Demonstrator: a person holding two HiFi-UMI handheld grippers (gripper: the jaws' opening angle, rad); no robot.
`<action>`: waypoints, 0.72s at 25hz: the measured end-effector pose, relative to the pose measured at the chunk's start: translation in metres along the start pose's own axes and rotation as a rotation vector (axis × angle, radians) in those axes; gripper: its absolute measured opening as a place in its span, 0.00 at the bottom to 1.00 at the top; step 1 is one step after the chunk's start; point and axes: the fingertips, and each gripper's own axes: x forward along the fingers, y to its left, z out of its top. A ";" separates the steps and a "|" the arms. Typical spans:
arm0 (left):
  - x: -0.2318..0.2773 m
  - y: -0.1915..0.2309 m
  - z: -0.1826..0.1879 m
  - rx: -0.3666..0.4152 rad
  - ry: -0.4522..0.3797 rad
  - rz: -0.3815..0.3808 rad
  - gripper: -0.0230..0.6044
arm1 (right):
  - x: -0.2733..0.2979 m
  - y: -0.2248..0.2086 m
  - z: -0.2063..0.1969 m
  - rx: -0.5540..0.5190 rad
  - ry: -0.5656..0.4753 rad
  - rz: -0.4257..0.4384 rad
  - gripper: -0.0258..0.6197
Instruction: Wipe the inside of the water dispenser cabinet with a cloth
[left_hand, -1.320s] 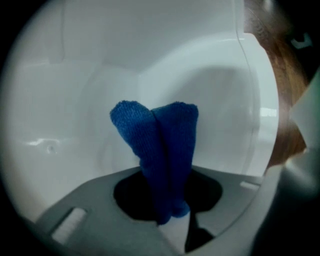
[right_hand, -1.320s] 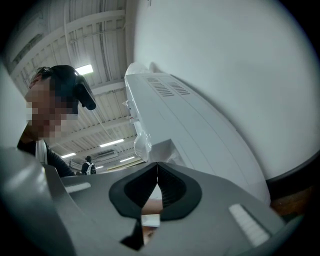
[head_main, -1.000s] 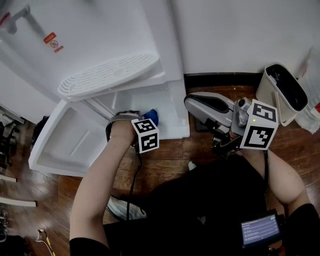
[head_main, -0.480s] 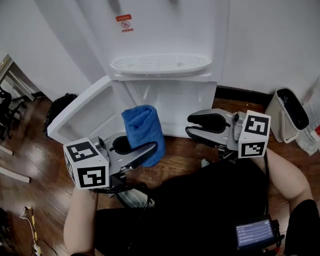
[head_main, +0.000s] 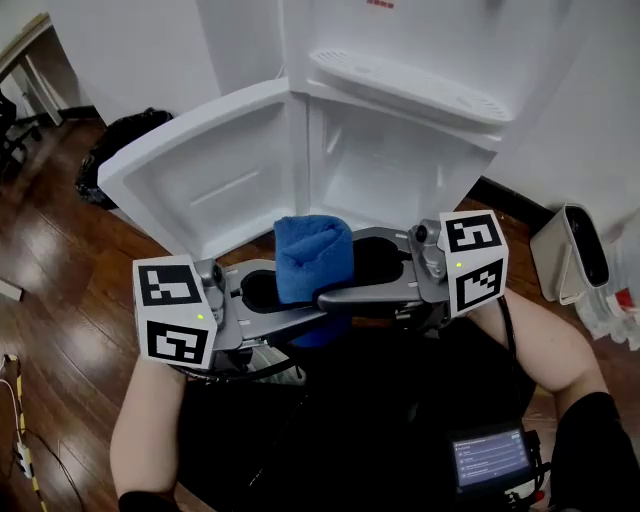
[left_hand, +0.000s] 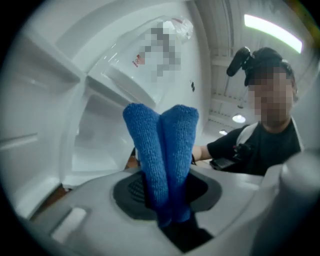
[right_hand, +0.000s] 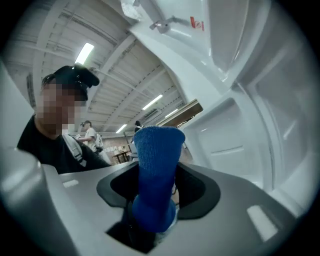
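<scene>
The left gripper (left_hand: 167, 205) is clamped on the blue cloth (head_main: 312, 255), near the open cabinet (head_main: 390, 165). The right gripper (right_hand: 150, 210) has just been opening its jaws, which stand apart around the cloth.

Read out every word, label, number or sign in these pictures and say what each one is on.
None can be read.
Red label on the water dispenser: too blurred to read.
Screen at the person's waist: text too small.
Left marker cube, right marker cube: square patterns only, no words.
Blue cloth: no print shows.
</scene>
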 end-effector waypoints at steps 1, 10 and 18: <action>-0.001 -0.004 -0.004 -0.017 0.008 -0.049 0.23 | 0.003 0.003 -0.005 0.004 0.006 0.033 0.36; 0.009 0.016 -0.012 -0.100 -0.019 -0.010 0.34 | -0.017 -0.018 -0.008 0.108 -0.111 -0.050 0.23; -0.024 0.069 -0.018 -0.009 0.039 0.409 0.51 | -0.115 -0.149 0.040 -0.101 -0.256 -0.806 0.23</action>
